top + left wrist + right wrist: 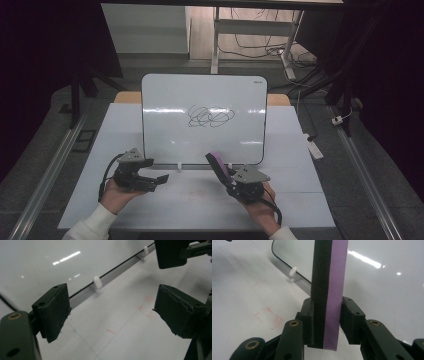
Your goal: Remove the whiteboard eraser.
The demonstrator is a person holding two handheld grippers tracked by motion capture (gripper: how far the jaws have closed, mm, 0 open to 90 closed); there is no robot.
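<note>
Seen from the high view: a whiteboard (203,119) propped upright on the white desk (200,200), a black scribble (210,116) at its middle. Held before its lower edge, an eraser (219,167) clamped in the right gripper (226,176), tilted up toward the board. Off to the left, the left gripper (156,178), fingers spread and holding nothing, near the board's lower left corner.

Shown close in the right gripper view: the eraser (329,293) upright between the fingers (307,320), dark felt on one face, purple on the other, its top cut off by the frame. Faint red marks (268,317) on the desk. Scribble out of frame there.

In the left gripper view: the board's bottom rail and a white clip (97,283), fingers (53,311) wide apart.
</note>
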